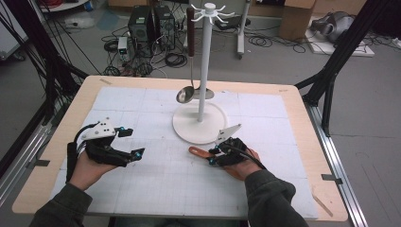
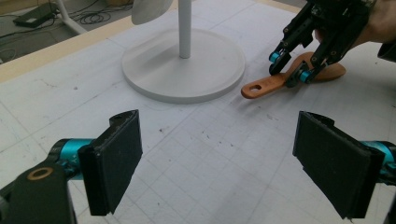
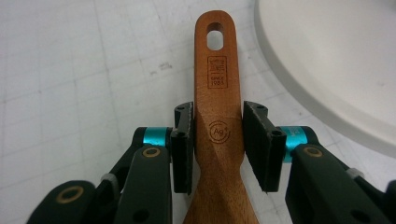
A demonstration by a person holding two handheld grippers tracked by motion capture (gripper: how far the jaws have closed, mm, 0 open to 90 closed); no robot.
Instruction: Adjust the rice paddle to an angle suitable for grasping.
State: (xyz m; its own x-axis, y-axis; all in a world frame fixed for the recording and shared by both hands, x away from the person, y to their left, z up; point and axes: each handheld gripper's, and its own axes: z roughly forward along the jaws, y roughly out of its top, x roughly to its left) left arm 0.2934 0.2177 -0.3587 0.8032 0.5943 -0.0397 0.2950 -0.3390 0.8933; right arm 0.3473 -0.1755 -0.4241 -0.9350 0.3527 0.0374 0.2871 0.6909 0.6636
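Lower centre: right gripper (image 3: 218, 140) clamped on wooden spatula (image 3: 217, 88) handle, hanging hole forward for rack (image 1: 204, 61); lower left, left gripper (image 2: 219, 158) wide open, empty.

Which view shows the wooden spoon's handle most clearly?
The right gripper view: the handle, with its hole and stamps, runs between the fingers. The left gripper view shows the spoon far off; the high view shows it small, mostly under the right gripper.

Grey floor (image 1: 283, 66), tangled cables (image 1: 170, 59), computer towers (image 1: 151, 23), cardboard box (image 1: 295, 19).
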